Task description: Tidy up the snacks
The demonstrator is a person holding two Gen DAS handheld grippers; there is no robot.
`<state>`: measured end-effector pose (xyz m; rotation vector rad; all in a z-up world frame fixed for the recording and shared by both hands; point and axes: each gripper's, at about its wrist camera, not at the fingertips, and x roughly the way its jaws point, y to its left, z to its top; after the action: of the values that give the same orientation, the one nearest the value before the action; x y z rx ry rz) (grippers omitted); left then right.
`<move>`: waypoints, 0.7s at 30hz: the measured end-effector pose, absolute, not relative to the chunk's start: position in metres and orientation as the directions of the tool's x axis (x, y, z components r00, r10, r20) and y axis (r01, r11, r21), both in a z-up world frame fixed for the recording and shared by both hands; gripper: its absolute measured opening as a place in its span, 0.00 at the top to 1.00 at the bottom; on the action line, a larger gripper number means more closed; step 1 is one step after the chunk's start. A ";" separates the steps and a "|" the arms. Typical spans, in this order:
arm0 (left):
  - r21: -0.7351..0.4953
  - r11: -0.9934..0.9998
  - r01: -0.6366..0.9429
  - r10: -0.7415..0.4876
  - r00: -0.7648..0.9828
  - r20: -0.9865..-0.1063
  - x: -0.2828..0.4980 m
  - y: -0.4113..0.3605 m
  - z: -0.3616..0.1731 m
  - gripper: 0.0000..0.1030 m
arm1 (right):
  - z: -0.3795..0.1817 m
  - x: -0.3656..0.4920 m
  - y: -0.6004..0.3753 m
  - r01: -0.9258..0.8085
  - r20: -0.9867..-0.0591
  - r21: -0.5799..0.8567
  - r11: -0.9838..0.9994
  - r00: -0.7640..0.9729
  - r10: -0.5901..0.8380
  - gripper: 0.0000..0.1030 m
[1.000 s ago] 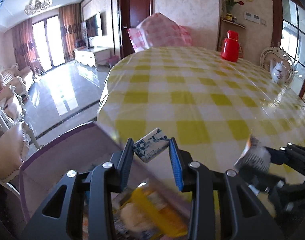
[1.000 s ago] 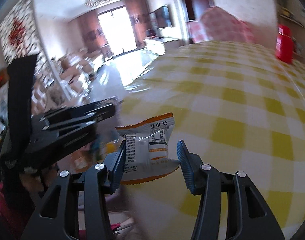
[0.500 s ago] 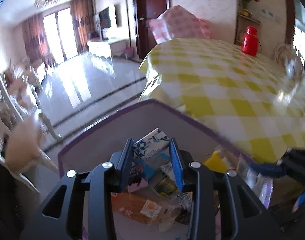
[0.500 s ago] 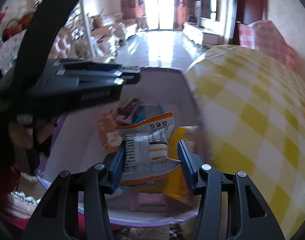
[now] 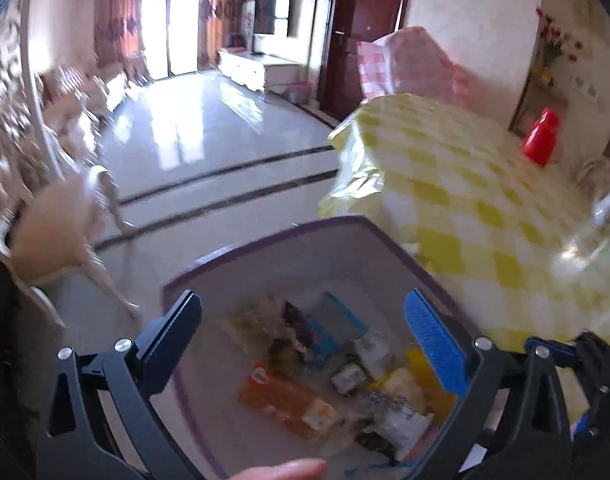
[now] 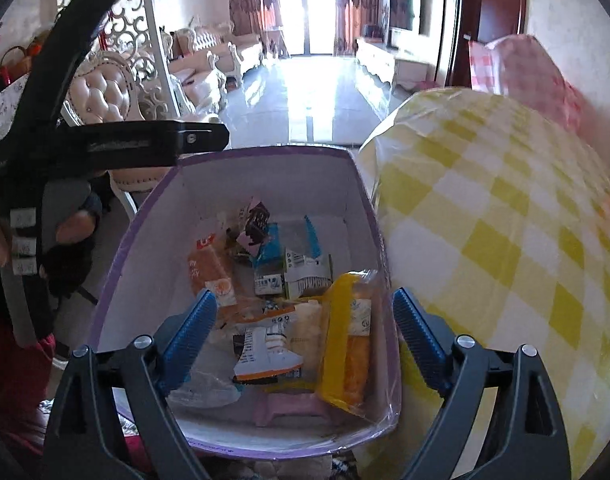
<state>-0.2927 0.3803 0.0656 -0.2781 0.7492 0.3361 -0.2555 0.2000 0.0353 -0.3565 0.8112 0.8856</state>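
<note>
Both grippers have swung off the tabletop to hang above the purple-rimmed box [image 6: 361,200], and their jaws have just been opening, with nothing between them now. The white-and-orange packet [image 6: 267,350] that the right gripper [image 6: 305,334] carried a second ago lies among the snacks on the box floor, directly below its spread, empty jaws, its long axis running roughly along the gripper's line of sight. The left gripper [image 5: 303,330] is likewise released; the small blue-patterned packet it held cannot be picked out for certain in the blurred heap beneath it.

With both loads apparently dropped, the next snack would have to come from the yellow-checked table [image 6: 505,208], which lies to the right of the box; the right gripper is the nearer to it.

Only the right wrist view is sharp, showing the yellow bag [image 6: 347,344] against the box's right wall. Only the left wrist view shows the red flask [image 5: 541,144] at the table's far side.
</note>
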 end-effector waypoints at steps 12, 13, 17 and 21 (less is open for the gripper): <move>-0.081 0.913 -0.400 0.188 0.587 -0.788 -0.276 0.369 0.029 0.01 | 0.019 -0.252 0.211 -0.763 -0.816 0.013 0.647 0.365 0.448 0.16; -0.072 0.914 -0.400 0.193 0.585 -0.788 -0.275 0.369 0.028 0.01 | 0.019 -0.250 0.212 -0.757 -0.816 0.010 0.653 0.371 0.443 0.16; -0.060 0.918 -0.393 0.196 0.578 -0.792 -0.272 0.366 0.024 0.01 | 0.017 -0.245 0.209 -0.739 -0.820 0.008 0.674 0.381 0.427 0.16; -0.047 0.920 -0.388 0.201 0.573 -0.795 -0.270 0.364 0.022 0.01 | 0.016 -0.242 0.208 -0.732 -0.823 0.009 0.681 0.382 0.421 0.16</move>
<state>-0.2704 0.3637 0.0219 -0.2265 0.8975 0.3491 -0.2419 0.2078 0.0155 -0.3887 0.9135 0.7596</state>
